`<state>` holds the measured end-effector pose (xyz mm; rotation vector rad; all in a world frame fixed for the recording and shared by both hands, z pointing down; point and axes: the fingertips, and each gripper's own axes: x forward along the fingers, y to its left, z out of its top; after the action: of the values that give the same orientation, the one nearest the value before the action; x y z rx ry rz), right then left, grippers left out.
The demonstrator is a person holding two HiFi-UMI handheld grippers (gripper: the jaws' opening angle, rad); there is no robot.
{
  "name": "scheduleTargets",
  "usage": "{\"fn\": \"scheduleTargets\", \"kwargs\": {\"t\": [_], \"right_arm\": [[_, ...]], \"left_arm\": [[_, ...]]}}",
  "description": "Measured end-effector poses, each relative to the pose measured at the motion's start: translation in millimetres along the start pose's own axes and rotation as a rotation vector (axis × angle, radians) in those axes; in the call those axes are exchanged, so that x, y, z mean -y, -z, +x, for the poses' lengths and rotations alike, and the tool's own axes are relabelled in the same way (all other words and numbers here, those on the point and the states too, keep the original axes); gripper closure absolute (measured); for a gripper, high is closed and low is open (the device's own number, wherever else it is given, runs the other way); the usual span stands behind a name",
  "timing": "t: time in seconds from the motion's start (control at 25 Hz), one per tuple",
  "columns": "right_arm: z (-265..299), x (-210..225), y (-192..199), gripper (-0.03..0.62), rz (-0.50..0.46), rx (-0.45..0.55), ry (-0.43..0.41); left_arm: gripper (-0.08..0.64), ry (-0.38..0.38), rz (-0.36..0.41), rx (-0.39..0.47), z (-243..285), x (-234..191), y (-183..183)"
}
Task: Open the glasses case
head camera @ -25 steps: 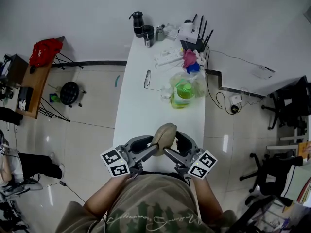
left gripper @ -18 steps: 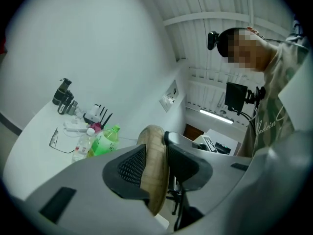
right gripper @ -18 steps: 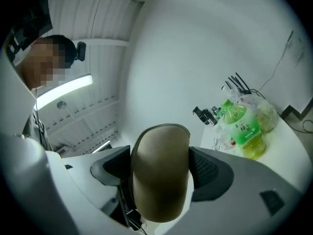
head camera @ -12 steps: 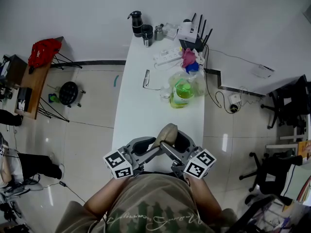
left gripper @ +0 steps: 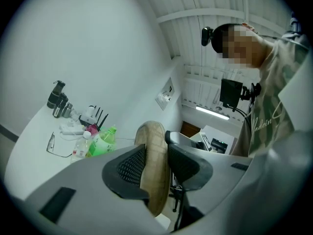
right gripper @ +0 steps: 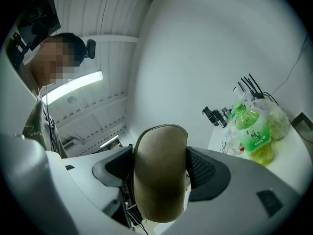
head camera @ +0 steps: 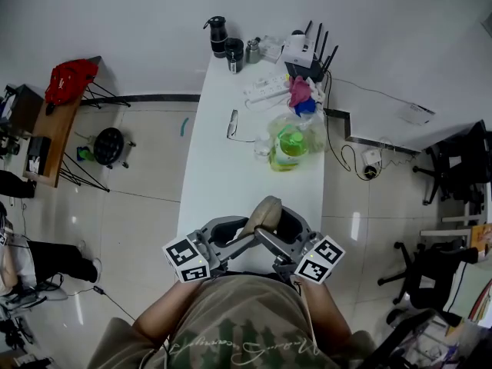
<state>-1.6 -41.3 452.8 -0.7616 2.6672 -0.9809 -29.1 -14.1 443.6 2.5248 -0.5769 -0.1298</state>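
Gripping from both sides, the two grippers share one glasses case (head camera: 264, 211), held in the air over the near end of the long white table (head camera: 223, 179), close to the person's chest.

Case: tan, rounded oval shell with a fine woven-looking surface and a darker rim along its edge.

Left gripper (head camera: 244, 234): grey plastic jaws with black dimpled pads, clamped on the thin edge of the case (left gripper: 152, 170), with the pads hard against both faces.

Right gripper (head camera: 270, 235): the jaws are spread wide and closing, with the broad domed side of the case (right gripper: 160, 180) filling the gap and meeting both ribbed pads.

Each gripper carries a black-and-white marker cube (head camera: 184, 257).

Far end of the table: a translucent green bottle (head camera: 289, 146), thin wire-framed eyeglasses (head camera: 233, 125) lying flat, a white power strip (head camera: 265, 91), a white router (head camera: 302, 52) with black antennas, and a black flask (head camera: 219, 37).
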Motion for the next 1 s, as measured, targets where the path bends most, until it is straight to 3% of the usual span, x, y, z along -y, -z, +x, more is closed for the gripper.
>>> {"fn": "scheduleTargets", "kwargs": {"t": [0.16, 0.28, 0.4, 0.6, 0.68, 0.8, 1.0], "right_arm": [[-3.5, 5.0, 2.1, 0.248, 0.16, 0.07, -0.009], [-1.8, 8.7, 8.3, 0.258, 0.147, 0.051, 0.011], [-1.8, 4.8, 7.0, 0.276, 0.107, 0.023, -0.024], [-8.2, -5.3, -3.0, 0.279, 0.223, 0.094, -0.14], [-8.2, -6.2, -1.2, 0.279, 0.197, 0.08, -0.142], [-9.3, -0.5, 3.2, 0.279, 0.15, 0.062, -0.103], [-10.3, 5.0, 1.6, 0.279, 0.192, 0.105, -0.076]], "left_arm": [[0.407, 0.003, -0.042, 0.022, -0.9, -1.6, -2.0], [0.407, 0.005, -0.065, -0.007, -1.5, -6.4, 3.0], [0.407, 0.028, -0.055, -0.001, -4.2, -6.3, 3.9], [0.407, 0.095, -0.129, 0.071, -10.8, -2.3, -13.1], [0.407, 0.083, -0.103, 0.04, -10.4, -2.6, -10.7], [0.407, 0.02, 0.001, -0.003, -6.5, -2.5, -4.1], [0.405, 0.029, 0.0, 0.015, -2.4, -0.4, -5.9]]}}
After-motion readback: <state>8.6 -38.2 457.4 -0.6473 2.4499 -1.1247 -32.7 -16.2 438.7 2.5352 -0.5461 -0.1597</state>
